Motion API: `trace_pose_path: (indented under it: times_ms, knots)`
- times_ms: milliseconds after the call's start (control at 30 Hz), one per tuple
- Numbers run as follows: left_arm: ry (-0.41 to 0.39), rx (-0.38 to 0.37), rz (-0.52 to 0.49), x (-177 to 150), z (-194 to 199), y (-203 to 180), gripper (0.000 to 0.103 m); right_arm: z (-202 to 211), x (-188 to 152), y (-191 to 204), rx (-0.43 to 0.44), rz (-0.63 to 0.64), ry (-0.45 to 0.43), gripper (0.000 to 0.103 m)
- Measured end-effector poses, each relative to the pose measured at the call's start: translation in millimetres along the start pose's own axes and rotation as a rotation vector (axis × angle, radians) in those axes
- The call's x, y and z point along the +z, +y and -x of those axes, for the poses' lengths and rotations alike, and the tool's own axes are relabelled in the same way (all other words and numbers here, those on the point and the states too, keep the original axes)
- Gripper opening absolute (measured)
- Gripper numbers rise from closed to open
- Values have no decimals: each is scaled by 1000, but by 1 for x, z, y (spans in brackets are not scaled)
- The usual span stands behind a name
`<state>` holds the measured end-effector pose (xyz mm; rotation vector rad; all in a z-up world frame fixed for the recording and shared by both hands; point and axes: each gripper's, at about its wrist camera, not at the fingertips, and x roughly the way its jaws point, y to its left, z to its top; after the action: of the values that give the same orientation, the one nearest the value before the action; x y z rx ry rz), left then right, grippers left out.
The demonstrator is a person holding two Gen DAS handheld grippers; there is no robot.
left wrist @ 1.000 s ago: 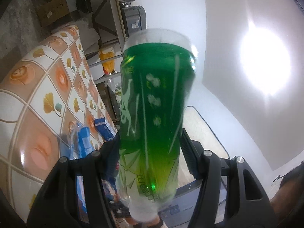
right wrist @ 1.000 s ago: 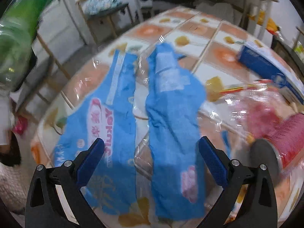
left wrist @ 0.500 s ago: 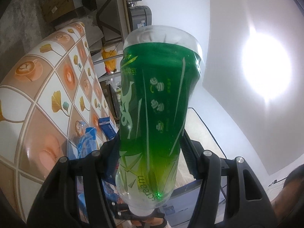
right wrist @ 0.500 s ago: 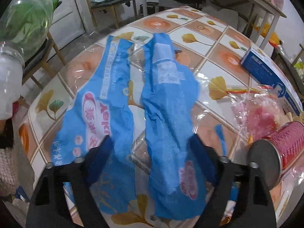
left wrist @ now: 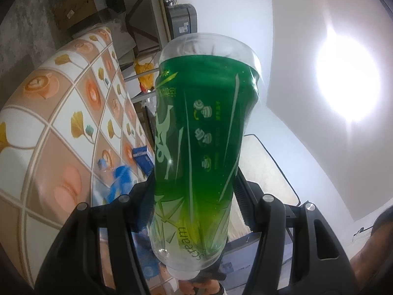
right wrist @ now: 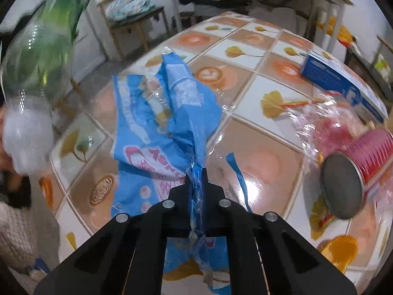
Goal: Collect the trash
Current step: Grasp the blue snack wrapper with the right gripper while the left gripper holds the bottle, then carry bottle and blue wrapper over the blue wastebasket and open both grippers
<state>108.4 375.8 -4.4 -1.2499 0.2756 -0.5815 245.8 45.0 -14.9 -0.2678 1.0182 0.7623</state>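
Observation:
My left gripper is shut on a green-labelled clear plastic bottle, held up in the air off the table's edge, base pointing away. The same bottle shows at the far left of the right wrist view. My right gripper is shut on a blue and clear plastic wrapper that lies on the tiled table; the plastic is bunched between the fingertips and pulled up. The wrapper also shows small in the left wrist view.
A red can lies on its side at the right, by a crumpled clear and pink wrapper. A blue box lies at the far right. A chair and shelving stand beyond the table.
My right gripper closed from wide open onto the blue wrapper and bunched it up. My left gripper kept hold of the bottle and drifted further from the table.

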Motion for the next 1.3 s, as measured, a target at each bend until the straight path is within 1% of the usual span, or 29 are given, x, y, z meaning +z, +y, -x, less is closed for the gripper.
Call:
trace_pose_path:
  times_ms: [167,400,533,700,900,1033,1100,1167,1200,1300]
  knots:
    - [41,-14,6,-14,-6,0,56,31,-10,-15,23,-105,-95,6]
    - [107,-36,9,-35,-27,-10,56,70,-27,-31,22,-186,-196,6]
    - [157,-49,-12,-45,-49,-24,56,104,-42,-44,9,-228,-273,6]
    - [241,-72,-49,-62,-88,-47,56,144,-67,-64,-21,-280,-358,6]
    - [381,-107,-77,-99,-148,-70,56,196,-118,-97,-92,-373,-448,6]
    - [487,-120,-84,-132,-192,-82,56,231,-162,-125,-160,-463,-507,6]
    - [543,-128,-89,-151,-216,-89,56,248,-185,-136,-203,-509,-528,6]
    - [597,-134,-99,-172,-242,-95,56,268,-217,-150,-267,-570,-548,6]
    - [632,-138,-109,-185,-256,-100,56,274,-228,-155,-290,-592,-554,6]
    - [723,-147,-130,-223,-293,-111,56,300,-276,-170,-385,-685,-574,6]
